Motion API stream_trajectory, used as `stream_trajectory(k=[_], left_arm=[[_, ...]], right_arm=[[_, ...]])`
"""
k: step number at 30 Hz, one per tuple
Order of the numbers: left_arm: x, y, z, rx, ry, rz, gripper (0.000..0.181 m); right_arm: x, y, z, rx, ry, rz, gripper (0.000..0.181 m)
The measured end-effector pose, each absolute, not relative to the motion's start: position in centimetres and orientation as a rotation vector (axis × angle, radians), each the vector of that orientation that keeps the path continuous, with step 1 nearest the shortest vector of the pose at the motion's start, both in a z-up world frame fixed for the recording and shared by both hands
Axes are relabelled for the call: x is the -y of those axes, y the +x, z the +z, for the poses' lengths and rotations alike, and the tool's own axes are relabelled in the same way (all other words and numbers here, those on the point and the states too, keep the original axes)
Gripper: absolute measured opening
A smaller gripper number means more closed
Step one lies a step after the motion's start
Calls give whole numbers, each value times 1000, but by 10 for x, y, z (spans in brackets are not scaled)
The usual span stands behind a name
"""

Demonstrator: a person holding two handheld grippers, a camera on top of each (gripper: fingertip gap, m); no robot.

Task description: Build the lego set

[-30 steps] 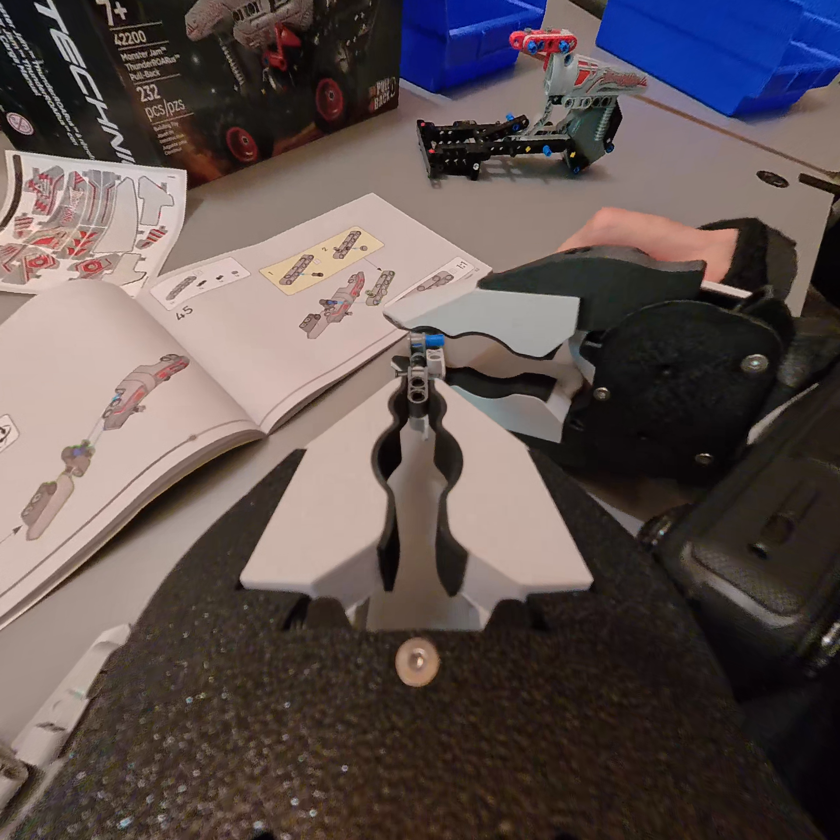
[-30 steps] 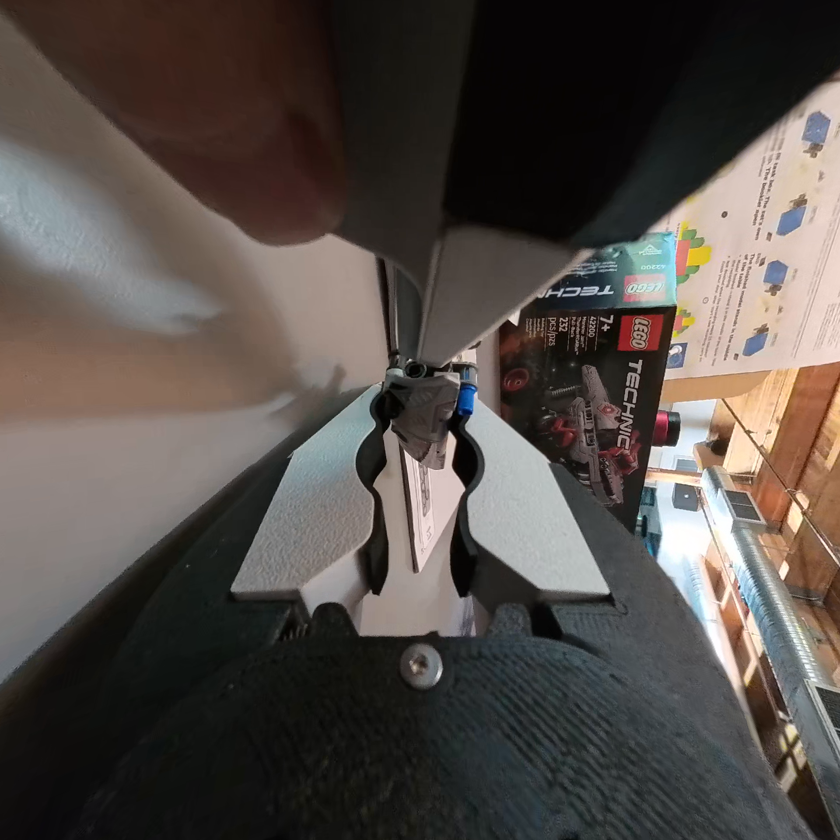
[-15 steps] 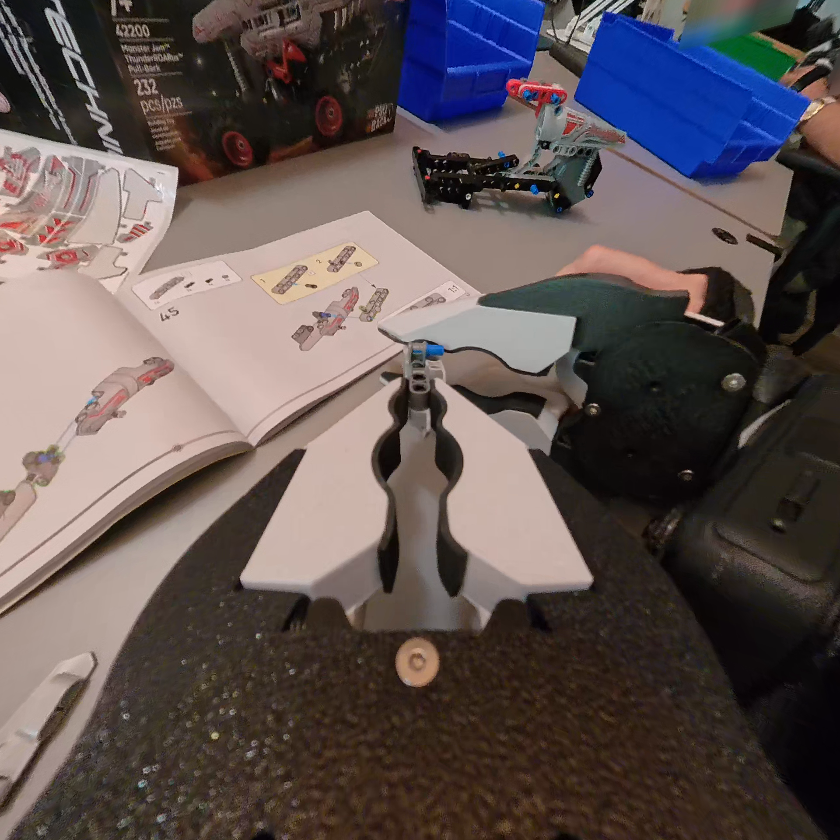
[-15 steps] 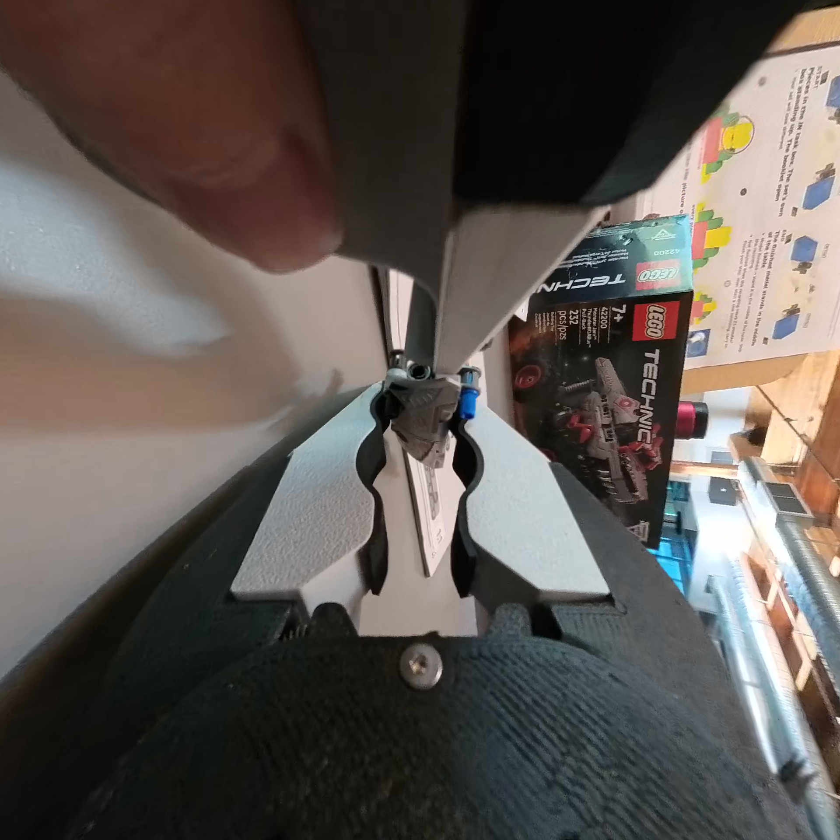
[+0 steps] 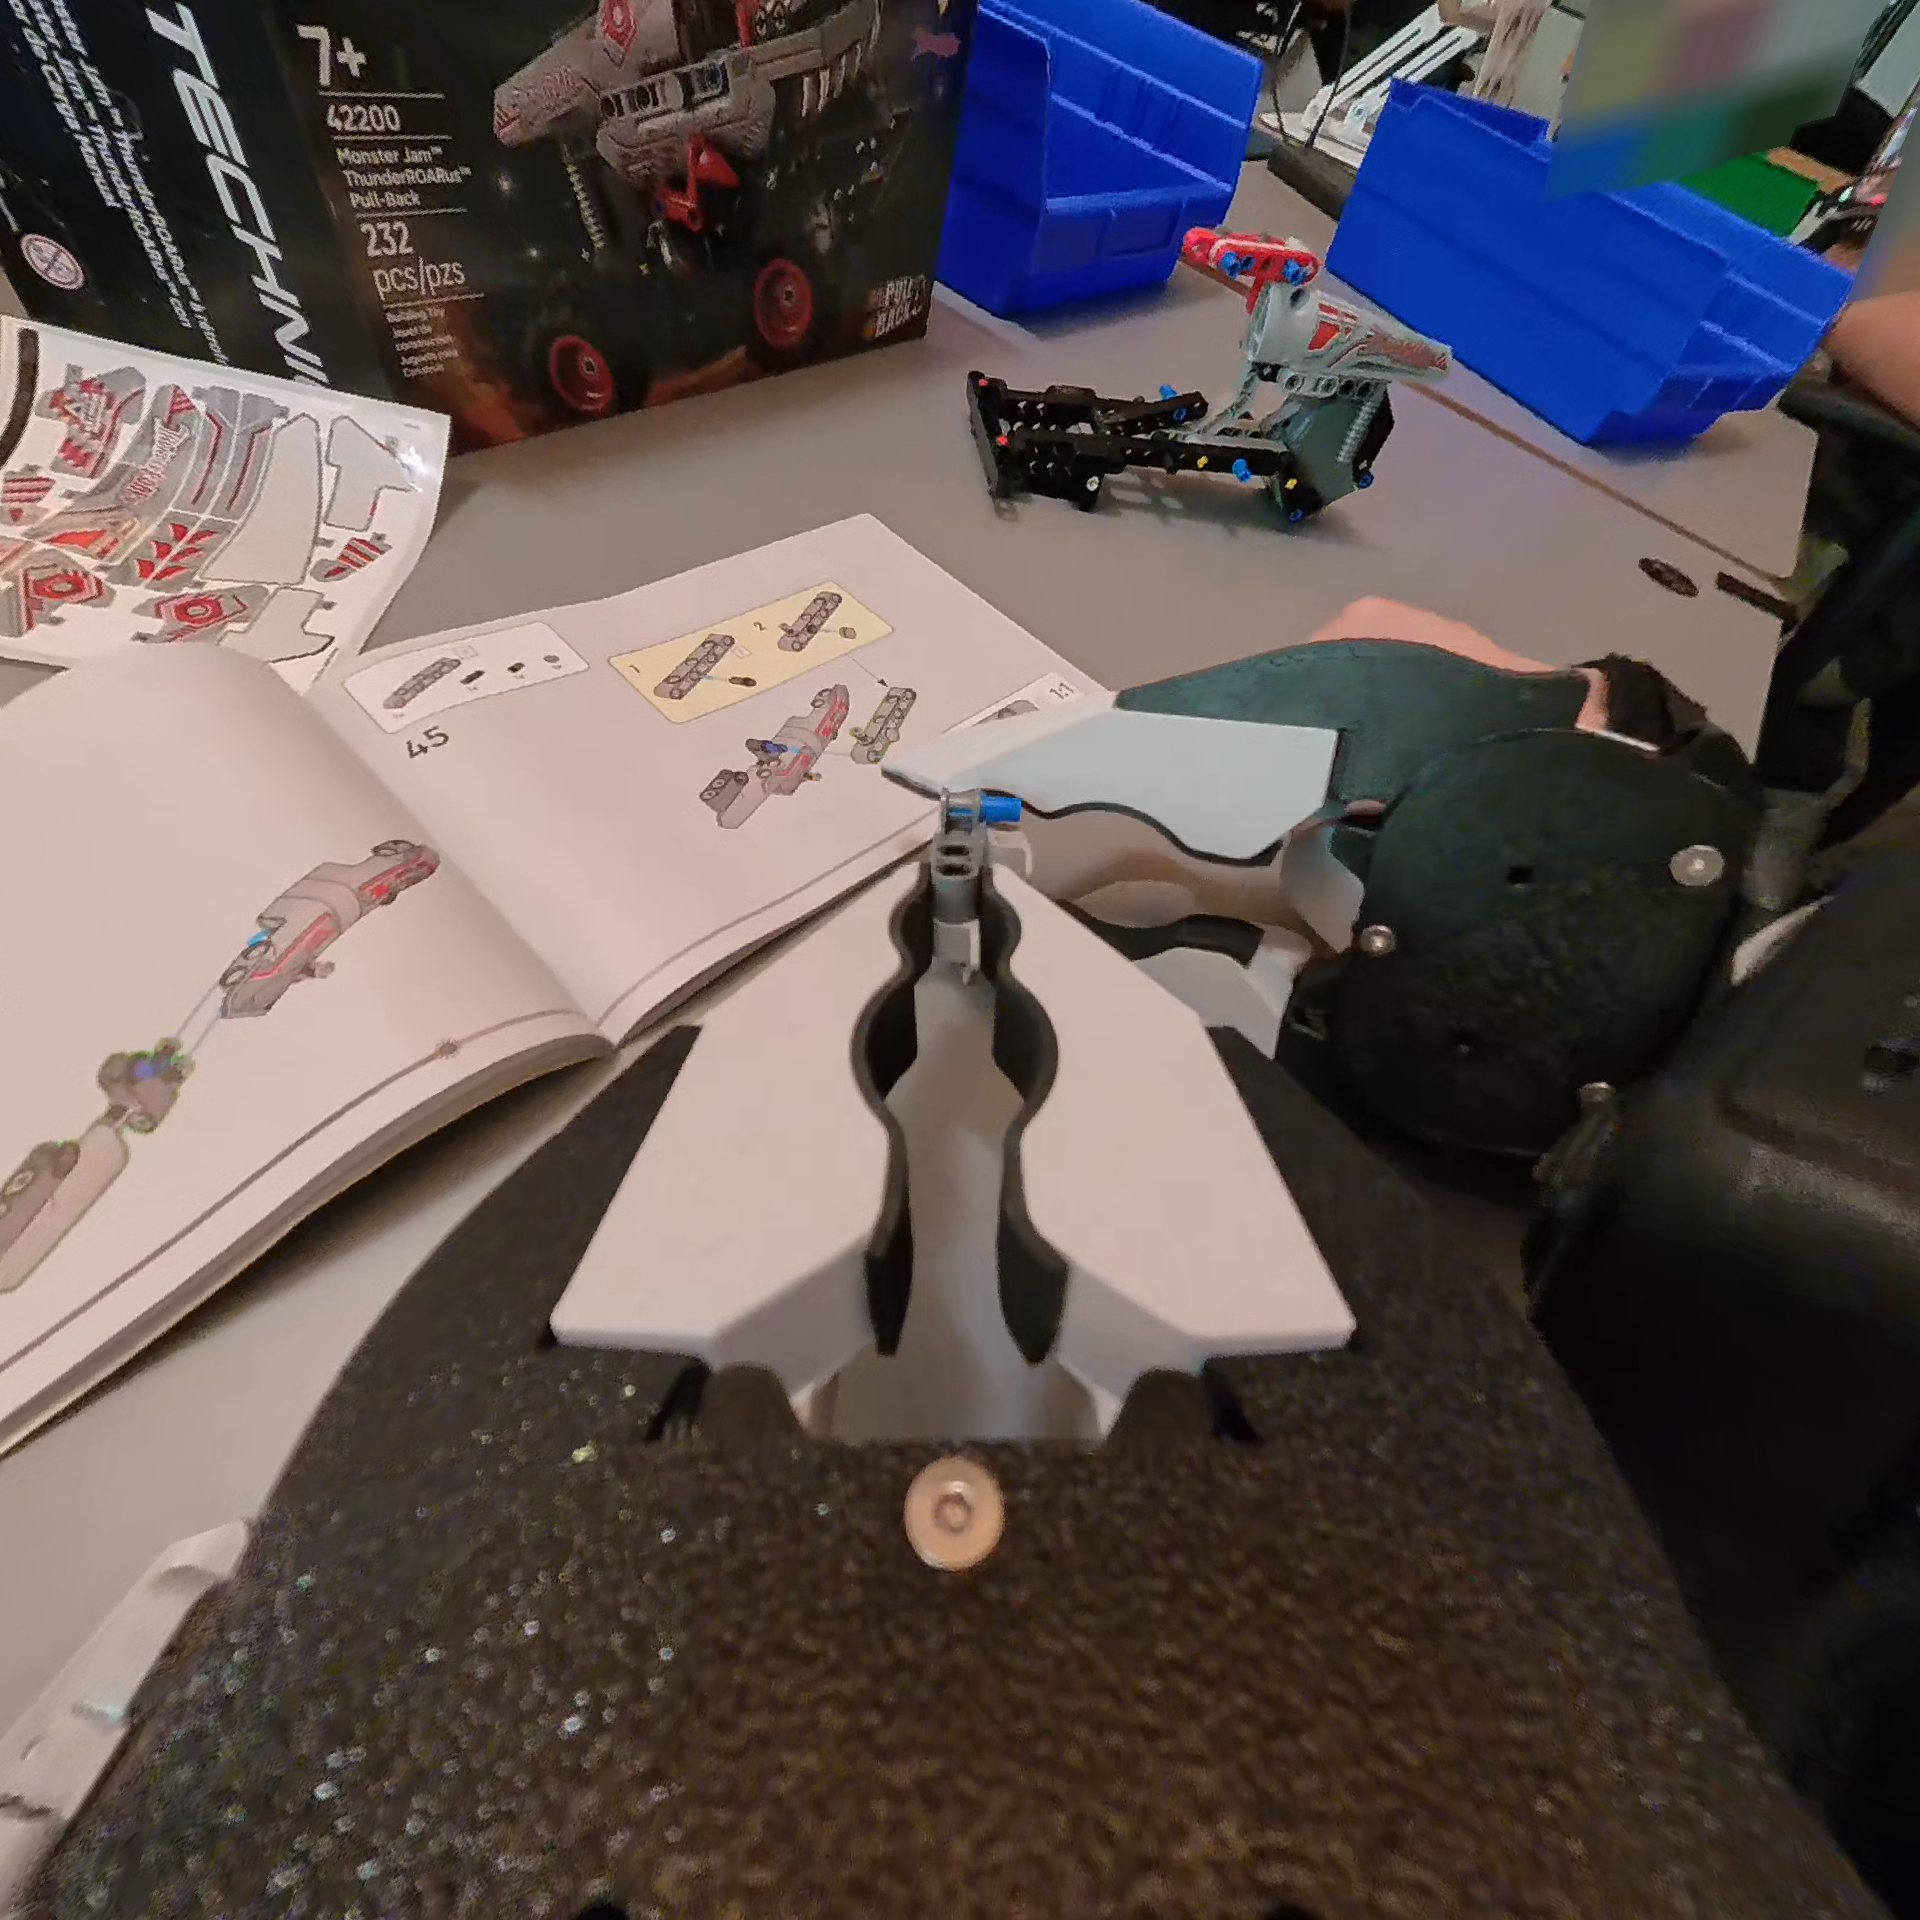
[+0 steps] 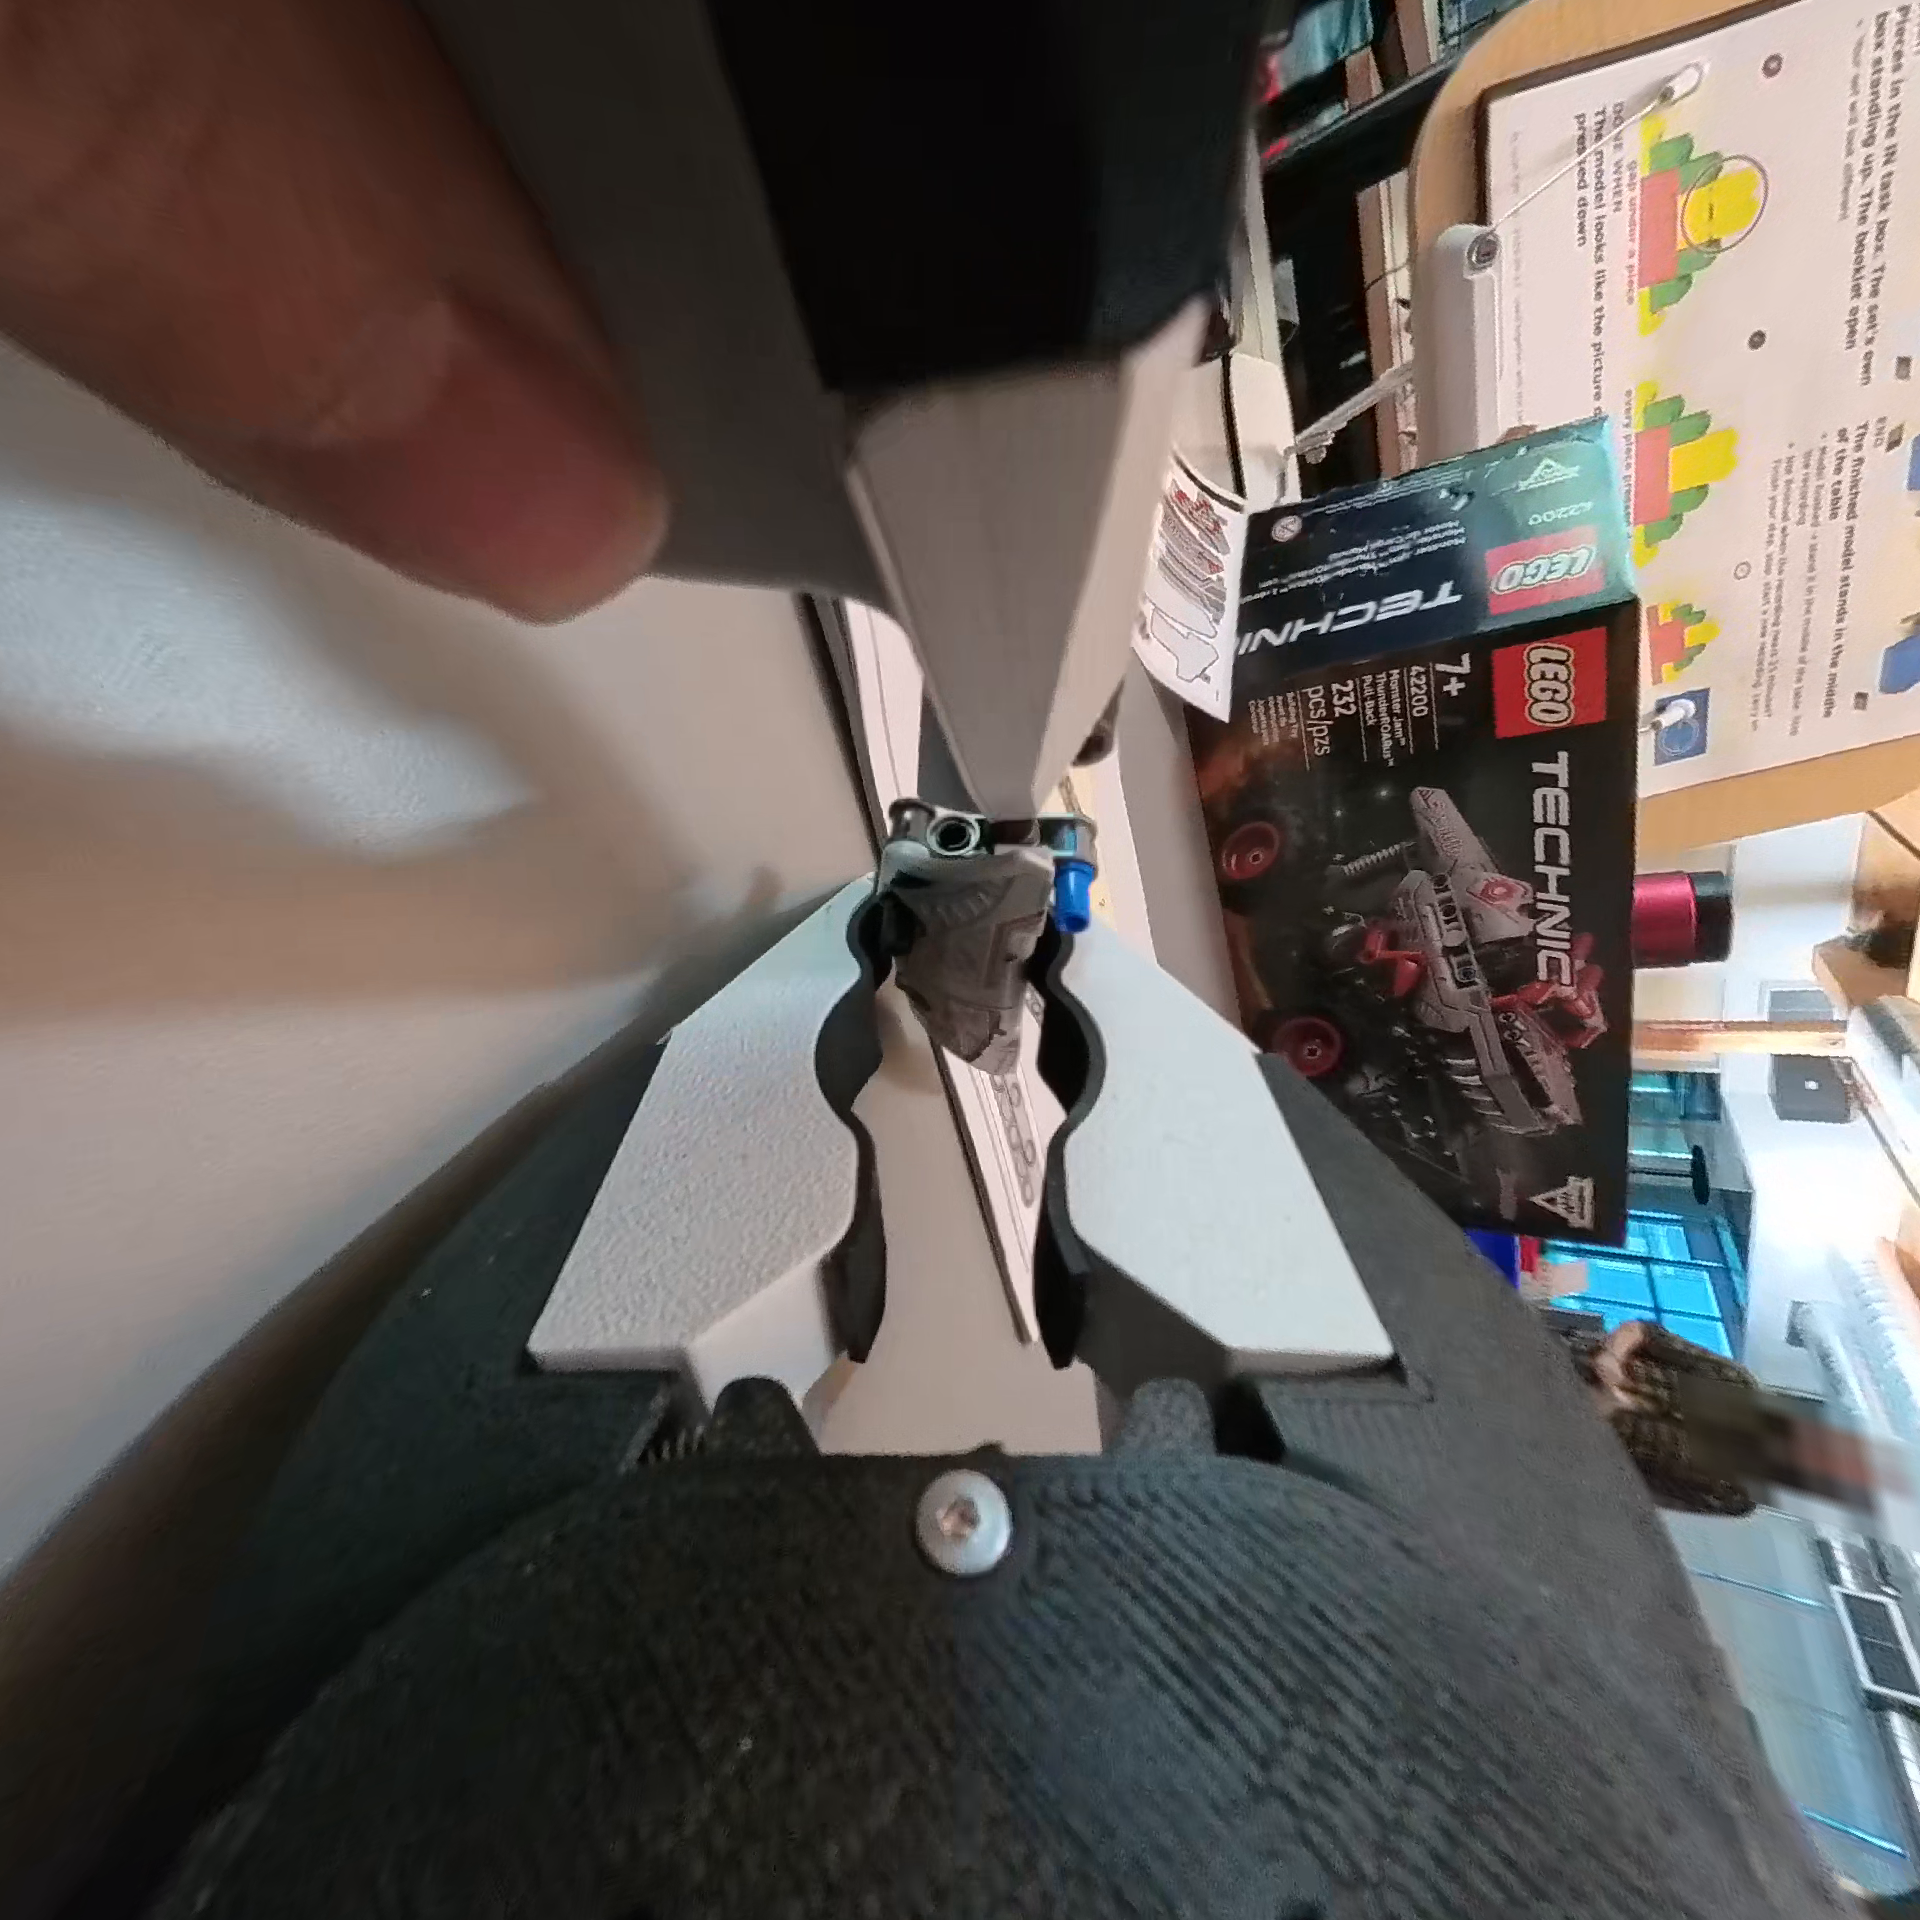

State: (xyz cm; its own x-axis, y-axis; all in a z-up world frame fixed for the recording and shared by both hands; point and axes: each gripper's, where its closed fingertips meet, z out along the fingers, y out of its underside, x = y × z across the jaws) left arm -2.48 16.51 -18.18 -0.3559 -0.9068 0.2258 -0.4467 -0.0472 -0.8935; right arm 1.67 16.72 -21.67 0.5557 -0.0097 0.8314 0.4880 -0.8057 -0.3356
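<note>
Two grippers meet at the centre of both frames, each clamped on the same small grey piece. In the left wrist view, the grey table (image 5: 1195, 582) fills the background. The black set box (image 5: 499, 208) stands at the upper left, and two blue bins (image 5: 1091, 156) sit along the top edge to its right. An open instruction booklet (image 5: 364, 935) lies flat at the left, with a sticker sheet (image 5: 177, 520) above it, just in front of the box. A partly built model (image 5: 1195, 416), black frame with a grey and red upper part, rests on the table at the upper centre, well apart from both grippers.

The left gripper (image 5: 958, 904) occupies the lower centre; its fingers are pressed against the lower end of the grey piece (image 5: 956, 883), which stands upright between the tips. The right gripper (image 5: 971, 805) enters from the right side, lying on its side, and its fingers close on the upper end of the same piece, beside a blue pin (image 5: 992, 805).

In the right wrist view, the right gripper (image 6: 966, 925) pinches the grey piece (image 6: 977, 956) at the frame centre. The left gripper's tip (image 6: 997, 644) descends from the top and touches the piece. A hand (image 6: 312, 312) fills the upper left. The blue pin (image 6: 1070, 904) projects at the right of the piece.
</note>
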Motion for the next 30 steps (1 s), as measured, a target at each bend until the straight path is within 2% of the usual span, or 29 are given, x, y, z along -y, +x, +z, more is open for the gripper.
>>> stream_trajectory(k=[10, 17, 18, 20, 22, 25, 28, 30], left_arm=[[-207, -22, -186, -1803, -1378, -1228, 5], [-214, -38, -228, -2224, -837, -763, 10], [-211, -40, -227, -2236, -788, -772, 14], [-204, -43, -222, -2248, -791, -844, 34], [-191, -46, -205, -2217, -804, -1007, 39], [-159, -52, -176, -2138, -837, -1352, 40], [-153, -46, -173, -2082, -949, -1440, 39], [-156, -42, -174, -2041, -994, -1435, 31]], right_arm=[[-165, 20, -215, 515, -2229, -1387, 25], [-165, 19, -209, 511, -2165, -1401, 24], [-164, 19, -209, 514, -2166, -1399, 24], [-164, 19, -210, 514, -2164, -1392, 24], [-166, 16, -209, 505, -2156, -1369, 25], [-170, 12, -204, 502, -2118, -1359, 25], [-177, 2, -195, 532, -2037, -1348, 25], [-180, -4, -191, 568, -1990, -1368, 24]])
